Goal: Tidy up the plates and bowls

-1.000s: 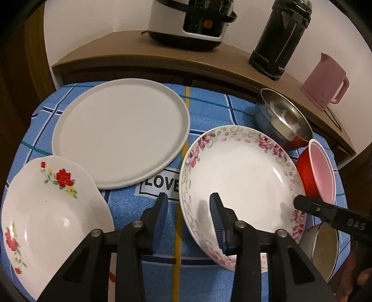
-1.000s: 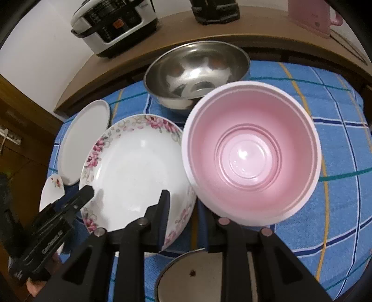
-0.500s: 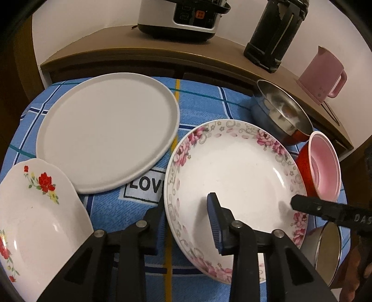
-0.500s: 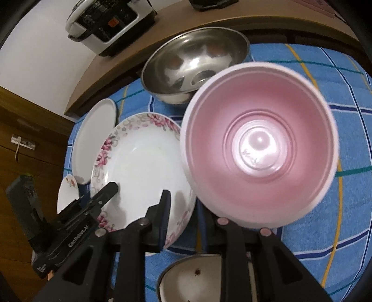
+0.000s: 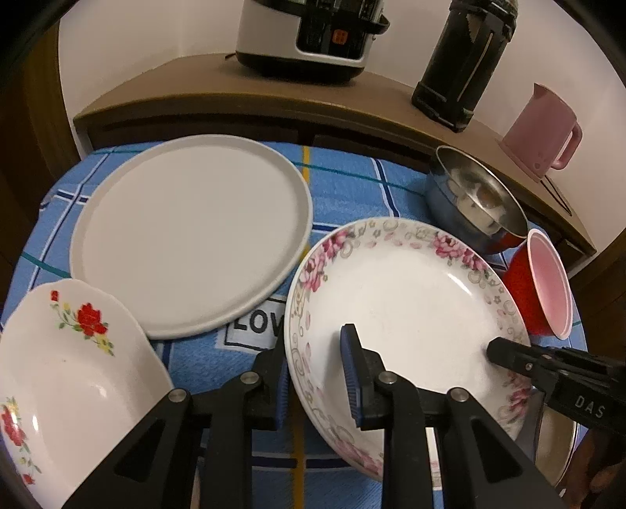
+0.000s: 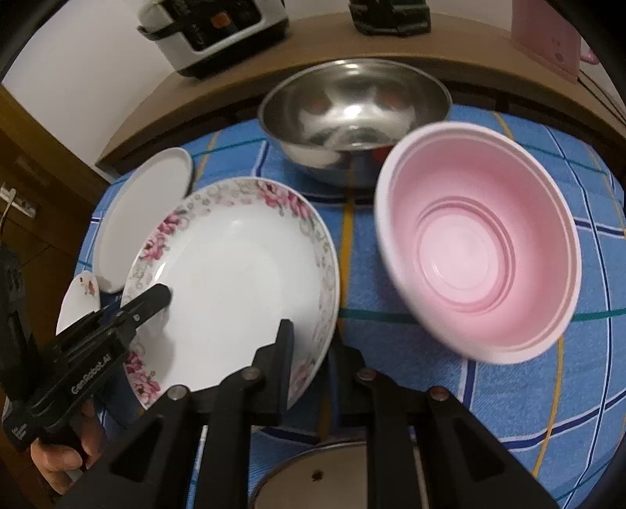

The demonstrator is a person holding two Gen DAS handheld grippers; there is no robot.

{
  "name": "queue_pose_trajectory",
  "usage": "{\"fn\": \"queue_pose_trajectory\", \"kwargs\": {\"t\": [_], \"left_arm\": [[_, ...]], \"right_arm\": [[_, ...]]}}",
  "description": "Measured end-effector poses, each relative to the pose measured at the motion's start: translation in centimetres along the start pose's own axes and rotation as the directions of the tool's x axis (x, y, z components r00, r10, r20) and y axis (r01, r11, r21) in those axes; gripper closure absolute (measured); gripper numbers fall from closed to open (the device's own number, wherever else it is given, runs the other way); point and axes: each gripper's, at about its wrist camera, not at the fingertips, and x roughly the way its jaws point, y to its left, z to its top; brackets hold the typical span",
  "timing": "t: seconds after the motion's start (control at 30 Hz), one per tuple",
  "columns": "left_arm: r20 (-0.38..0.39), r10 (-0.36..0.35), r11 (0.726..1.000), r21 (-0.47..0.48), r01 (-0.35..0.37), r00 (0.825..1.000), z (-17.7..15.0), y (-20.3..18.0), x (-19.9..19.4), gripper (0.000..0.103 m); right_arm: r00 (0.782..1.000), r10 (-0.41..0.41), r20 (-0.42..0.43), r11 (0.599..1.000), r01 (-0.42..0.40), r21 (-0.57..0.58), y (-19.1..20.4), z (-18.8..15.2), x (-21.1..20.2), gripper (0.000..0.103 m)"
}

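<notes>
- The left hand-held gripper straddles the near-left rim of the pink-flowered plate, one finger under and outside the rim, the other over the white well; its jaws are closing on that rim.
- The right hand-held gripper straddles the same plate's rim at about 5 o'clock in the right wrist view, jaws narrow and closing with the rim between them.
- The plate sits tilted over the blue checked cloth on the worktop, at the centre of both views.
- A plain white plate lies flat at 10 o'clock from it, their rims just beside each other.
- A red-rose plate sits at 8 o'clock in the left wrist view.
- A steel bowl stands at 12 o'clock in the right wrist view; a pink-lined red bowl sits tilted at 3 o'clock.
- A metal dish shows under the right hand-held gripper.
- A cooker, dark flask and pink jug stand on the shelf behind.
</notes>
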Motion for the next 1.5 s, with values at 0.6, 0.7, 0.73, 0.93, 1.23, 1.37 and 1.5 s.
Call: {"fn": "queue_pose_trajectory", "kwargs": {"t": [0.6, 0.7, 0.73, 0.93, 1.23, 1.37, 1.5], "left_arm": [[0.188, 0.088, 0.996, -0.033, -0.083, 0.978, 2.4, 3.9, -6.8, 0.077], [0.216, 0.132, 0.991, -0.061, -0.122, 0.967, 3.3, 6.1, -7.4, 0.076], [0.222, 0.149, 0.988, -0.068, -0.137, 0.964, 3.7, 6.8, -7.5, 0.076], [0.212, 0.215, 0.974, -0.114, -0.194, 0.953, 5.6, 11.2, -6.5, 0.076], [0.146, 0.248, 0.963, -0.144, -0.228, 0.958, 7.2, 14.2, -2.8, 0.076], [0.119, 0.249, 0.963, -0.14, -0.232, 0.961, 7.5, 14.2, -1.4, 0.076], [0.103, 0.246, 0.963, -0.142, -0.231, 0.964, 8.1, 13.9, -0.2, 0.075]], "right_arm": [[0.981, 0.046, 0.189, 0.996, -0.03, -0.085, 5.8, -0.1, -4.3, 0.086], [0.974, 0.087, 0.211, 0.993, -0.068, -0.095, 8.2, 0.7, -3.9, 0.086], [0.972, 0.094, 0.216, 0.992, -0.074, -0.1, 9.0, 1.0, -3.6, 0.086], [0.962, 0.153, 0.228, 0.985, -0.131, -0.109, 13.1, 2.9, -0.4, 0.086], [0.964, 0.152, 0.216, 0.986, -0.133, -0.099, 15.8, 5.1, 4.8, 0.086], [0.969, 0.135, 0.205, 0.989, -0.119, -0.09, 15.6, 5.8, 5.8, 0.086], [0.972, 0.107, 0.208, 0.992, -0.091, -0.085, 15.3, 6.2, 6.6, 0.086]]}}
